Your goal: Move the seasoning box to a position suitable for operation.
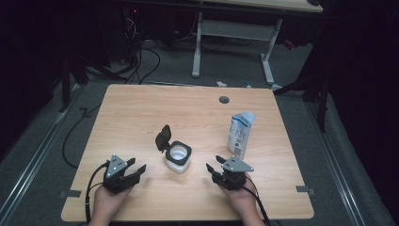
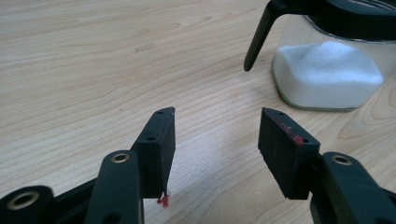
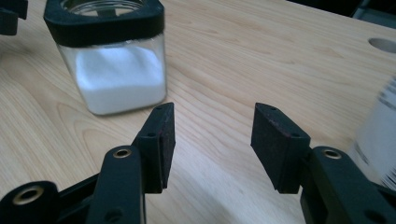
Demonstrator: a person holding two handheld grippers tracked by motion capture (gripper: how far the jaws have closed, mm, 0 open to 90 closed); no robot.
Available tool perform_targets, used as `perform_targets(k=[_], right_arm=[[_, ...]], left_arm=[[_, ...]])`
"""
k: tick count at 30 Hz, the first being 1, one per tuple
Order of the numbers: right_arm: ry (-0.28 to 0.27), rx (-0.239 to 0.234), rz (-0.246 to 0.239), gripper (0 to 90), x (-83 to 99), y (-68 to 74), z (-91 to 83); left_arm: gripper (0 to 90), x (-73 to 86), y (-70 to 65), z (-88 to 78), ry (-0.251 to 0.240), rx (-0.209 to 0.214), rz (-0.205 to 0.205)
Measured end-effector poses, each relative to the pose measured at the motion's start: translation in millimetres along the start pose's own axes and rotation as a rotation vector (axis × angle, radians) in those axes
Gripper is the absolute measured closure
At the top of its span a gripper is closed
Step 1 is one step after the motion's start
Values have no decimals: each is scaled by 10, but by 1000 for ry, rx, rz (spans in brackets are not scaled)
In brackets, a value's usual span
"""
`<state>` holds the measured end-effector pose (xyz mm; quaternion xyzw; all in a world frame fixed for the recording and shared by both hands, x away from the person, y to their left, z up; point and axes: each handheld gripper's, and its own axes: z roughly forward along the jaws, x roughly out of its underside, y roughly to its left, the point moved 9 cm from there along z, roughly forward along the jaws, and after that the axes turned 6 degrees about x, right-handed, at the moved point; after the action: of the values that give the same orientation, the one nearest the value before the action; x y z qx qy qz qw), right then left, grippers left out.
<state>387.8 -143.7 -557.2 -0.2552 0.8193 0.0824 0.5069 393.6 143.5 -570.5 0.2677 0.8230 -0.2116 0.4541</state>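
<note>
A square glass jar (image 1: 179,157) with a black rim stands near the table's middle, part filled with white powder, its black flip lid (image 1: 163,137) raised to the left. A white and blue carton (image 1: 240,133) stands upright to the jar's right. My left gripper (image 1: 136,165) rests low at the front left, open, jaws aimed toward the jar (image 2: 327,79), with bare wood between them (image 2: 217,126). My right gripper (image 1: 214,163) sits front right, open and holding nothing (image 3: 212,126). Its view has the jar (image 3: 116,70) ahead to the left and the blurred carton (image 3: 378,135) at the right edge.
The light wooden table (image 1: 141,113) has a round cable hole (image 1: 224,100) near its far edge. Beyond it, on the grey floor, stand a white desk frame (image 1: 235,28) and loose cables (image 1: 141,61). Wide bare wood lies on the table's left and far halves.
</note>
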Motion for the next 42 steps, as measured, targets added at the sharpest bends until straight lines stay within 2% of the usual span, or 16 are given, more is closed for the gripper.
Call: perform_targets(k=[2, 7, 10, 12, 15, 20, 23, 32, 36, 42], right_arm=[[-17, -10, -4, 509, -80, 53, 47], [-6, -17, 14, 521, -181, 90, 174], [-4, -32, 45, 529, -214, 118, 229], [-2, -34, 44, 543, -197, 159, 227], [8, -25, -1, 549, -168, 192, 212], [21, -49, 12, 569, -87, 220, 210], [23, -52, 4, 585, -56, 225, 206], [34, -58, 5, 607, -33, 250, 257], [33, -74, 17, 633, -42, 253, 262], [31, -101, 28, 730, -51, 297, 263]], left_arm=[[488, -4, -21, 16, 6, 0, 2], [479, -20, -35, 38, 3, 23, -37], [515, -41, -31, 51, 7, 2, -39], [537, -56, -27, 66, 11, 4, -51], [526, -76, -15, 106, 20, -6, -66], [559, -146, -7, 157, 21, -24, -71], [572, -196, -14, 181, 7, -13, -86], [611, -313, -62, 220, -10, 3, -71], [665, -387, -63, 212, -17, 6, -77], [796, -558, -55, 215, -35, -1, -87]])
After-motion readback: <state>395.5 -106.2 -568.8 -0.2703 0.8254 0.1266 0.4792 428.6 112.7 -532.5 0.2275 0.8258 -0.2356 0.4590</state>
